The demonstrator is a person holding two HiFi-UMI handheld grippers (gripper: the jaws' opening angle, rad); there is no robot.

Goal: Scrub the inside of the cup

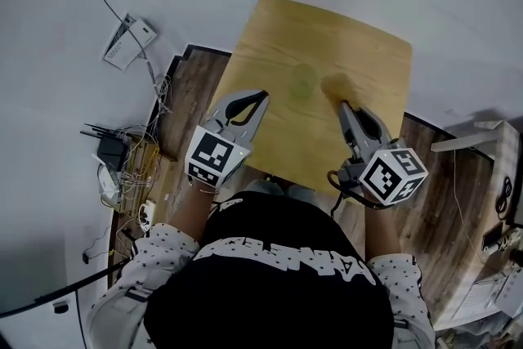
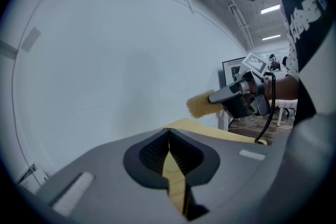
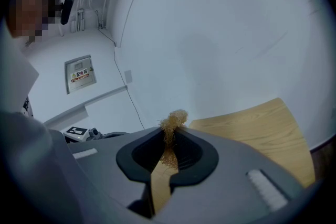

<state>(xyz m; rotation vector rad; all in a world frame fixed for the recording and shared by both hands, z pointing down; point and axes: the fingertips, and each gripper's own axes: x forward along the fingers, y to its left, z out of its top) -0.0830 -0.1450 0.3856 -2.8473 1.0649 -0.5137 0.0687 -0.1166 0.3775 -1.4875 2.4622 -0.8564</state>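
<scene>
Lying on the floor at far left are a black router (image 1: pixel 109 148) and a tangle of cables (image 1: pixel 149 149). Next, the left tongs (image 1: pixel 262 95) hover over the near-left part of the wooden tabletop (image 1: pixel 368 45), clenched tight with nothing between them. The left gripper view shows their ribbed pads met edge to edge. Just right of their tips stands what seems to be a pale green, see-through cup (image 1: pixel 304 82), though it is blurred in the head view. It sits upright near the middle of the tabletop, apart from both tools. Close beside it on the right is a tan, fibrous scrubber (image 1: pixel 335 84), pinched in the right tongs (image 1: pixel 344 105) with a tuft sticking out past their tips. The scrubber is outside the cup.
</scene>
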